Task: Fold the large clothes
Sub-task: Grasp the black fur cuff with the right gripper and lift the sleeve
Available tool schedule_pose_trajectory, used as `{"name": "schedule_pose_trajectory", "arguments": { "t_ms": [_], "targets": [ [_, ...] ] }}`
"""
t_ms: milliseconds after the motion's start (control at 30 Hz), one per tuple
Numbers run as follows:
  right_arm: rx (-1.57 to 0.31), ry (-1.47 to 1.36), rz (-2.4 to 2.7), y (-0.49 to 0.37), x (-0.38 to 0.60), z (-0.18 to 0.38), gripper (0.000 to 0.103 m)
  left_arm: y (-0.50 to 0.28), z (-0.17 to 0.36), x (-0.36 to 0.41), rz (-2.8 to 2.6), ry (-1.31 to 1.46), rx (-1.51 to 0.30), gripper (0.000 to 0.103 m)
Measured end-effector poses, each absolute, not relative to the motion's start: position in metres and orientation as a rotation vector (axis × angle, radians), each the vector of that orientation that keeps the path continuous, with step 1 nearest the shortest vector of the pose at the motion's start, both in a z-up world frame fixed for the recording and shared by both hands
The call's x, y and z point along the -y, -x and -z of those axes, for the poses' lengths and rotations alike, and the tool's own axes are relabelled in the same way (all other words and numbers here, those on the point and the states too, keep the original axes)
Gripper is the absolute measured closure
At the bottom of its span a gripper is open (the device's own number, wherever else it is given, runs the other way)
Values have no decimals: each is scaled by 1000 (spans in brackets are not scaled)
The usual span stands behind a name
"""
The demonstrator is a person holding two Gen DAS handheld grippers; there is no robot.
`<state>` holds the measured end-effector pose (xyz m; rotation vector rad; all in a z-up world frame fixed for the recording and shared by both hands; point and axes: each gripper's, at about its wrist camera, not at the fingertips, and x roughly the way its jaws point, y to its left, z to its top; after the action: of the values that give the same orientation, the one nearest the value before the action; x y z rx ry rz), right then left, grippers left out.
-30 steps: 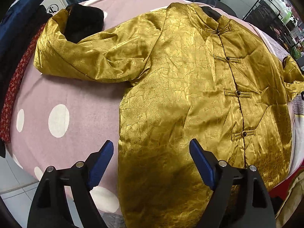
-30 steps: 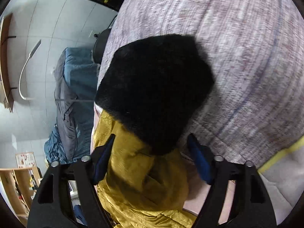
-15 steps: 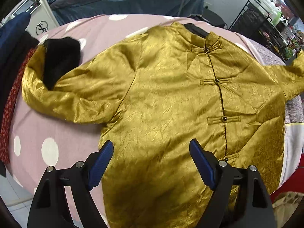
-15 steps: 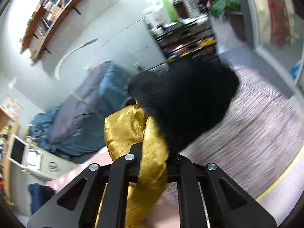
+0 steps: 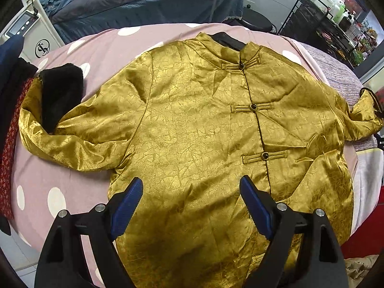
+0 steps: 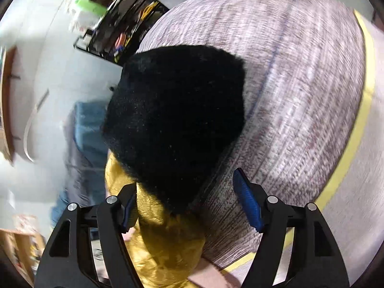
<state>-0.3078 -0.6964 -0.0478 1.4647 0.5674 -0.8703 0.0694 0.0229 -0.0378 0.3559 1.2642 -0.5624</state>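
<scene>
A pink polka-dot bedspread [image 5: 60, 168] covers the bed; behind it lie a grey-blue quilt [image 5: 144, 2] and a black wire rack [image 5: 319, 24] holding bottles

Lived-in home room, likely a bedroom. Pink polka-dot bedcover [image 5: 72, 163] fills the middle of the left wrist frame; crumpled blue-grey bedding [image 5: 144, 0] heaped along the top. Upper left: white appliance [image 5: 31, 36] with a round logo. Upper right: black wire rack [image 5: 319, 24] loaded with bottles [image 5: 336, 4]. Dark and red patterned clothes [image 5: 9, 110] hang at the left edge. Right wrist frame, left side: blurred wooden shelf [image 6: 7, 100] on a white wall.
</scene>
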Motion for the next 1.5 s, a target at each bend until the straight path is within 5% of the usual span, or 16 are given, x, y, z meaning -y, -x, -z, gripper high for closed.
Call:
{"name": "schedule_pose_trajectory", "arguments": {
  "t_ms": [433,467,533,633,833,1033,1233,1500],
  "targets": [
    [-450,-1482,826,323,732,38,32,-69,36,-12,555,-354,-1276,20],
    [-456,-1480,803,317,734,38,34,-68,35,-10,557,-355,-1271,20],
    [-509,-1442,781,304,736,34,64,-68,32,-8,557,-352,-1268,20],
    [-515,-1312,740,279,734,3,77,-67,31,-8,545,-344,-1270,20],
    [-488,-948,635,190,695,-106,81,-63,25,-19,522,-324,-1257,20],
    [-564,-418,354,52,547,-192,81,-75,13,-39,483,-248,-1209,20],
    [-785,78,128,-48,346,-135,81,-92,4,-76,414,-146,-1174,20],
    [-912,574,10,-69,150,-4,78,-85,22,-135,301,-95,-1215,20]
  ]
}}
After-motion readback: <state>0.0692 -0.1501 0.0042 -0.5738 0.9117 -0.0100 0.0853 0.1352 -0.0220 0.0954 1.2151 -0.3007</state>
